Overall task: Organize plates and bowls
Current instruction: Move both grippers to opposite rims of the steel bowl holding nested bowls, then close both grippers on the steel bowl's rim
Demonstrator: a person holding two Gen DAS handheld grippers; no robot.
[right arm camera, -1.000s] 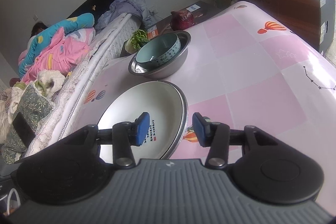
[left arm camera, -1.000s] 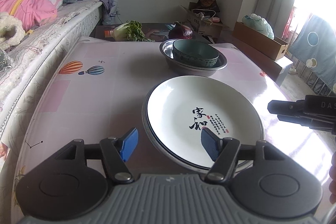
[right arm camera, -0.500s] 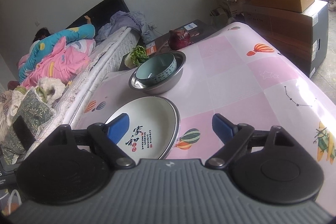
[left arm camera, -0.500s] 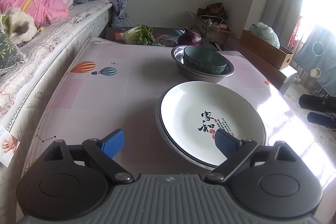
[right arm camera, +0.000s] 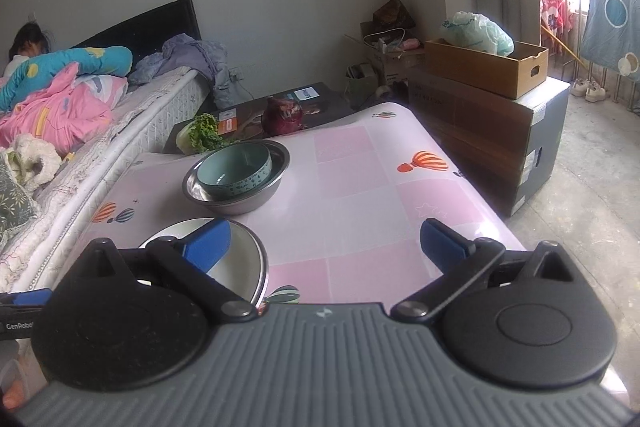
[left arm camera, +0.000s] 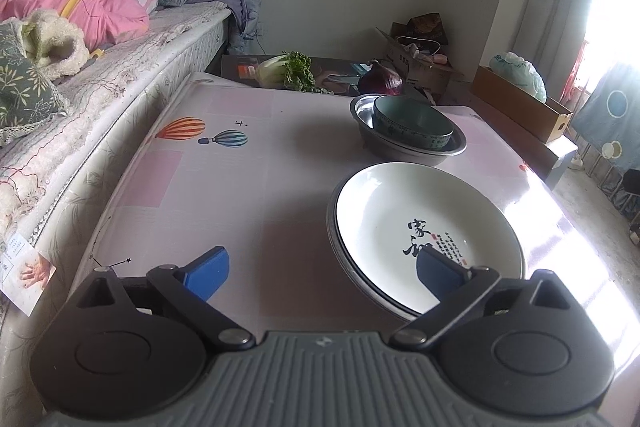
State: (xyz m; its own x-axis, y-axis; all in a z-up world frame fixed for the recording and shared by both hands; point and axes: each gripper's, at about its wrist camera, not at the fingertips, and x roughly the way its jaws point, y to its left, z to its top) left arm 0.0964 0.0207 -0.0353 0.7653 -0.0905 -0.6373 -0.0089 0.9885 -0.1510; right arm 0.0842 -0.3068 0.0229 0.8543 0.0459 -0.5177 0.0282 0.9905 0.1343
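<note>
A white plate with black calligraphy (left arm camera: 428, 227) lies stacked on a metal plate on the pink tablecloth (left arm camera: 240, 187). Beyond it a teal bowl (left arm camera: 412, 123) sits inside a steel basin (left arm camera: 452, 147). My left gripper (left arm camera: 322, 271) hovers at the plate's near left rim, its jaws opening wide with nothing gripped. My right gripper (right arm camera: 324, 243) is raised over the table, its jaws also opening and empty. In the right wrist view the plate stack (right arm camera: 240, 259) is partly hidden under the left finger, with the bowl (right arm camera: 236, 167) and basin (right arm camera: 260, 195) ahead.
A bed (left arm camera: 80, 99) with pink and blue bedding runs along the table's left side, and a person lies on it. Green cabbage (left arm camera: 284, 71) and red cabbage (left arm camera: 380, 81) rest on a low dark stand behind the table. Cardboard boxes (right arm camera: 484, 67) stand on the right.
Both grippers' jaws have spread from partly closed to wide. Both have drawn back from the plate, and the right one has risen and turned, so the plate slid low left in its view.
</note>
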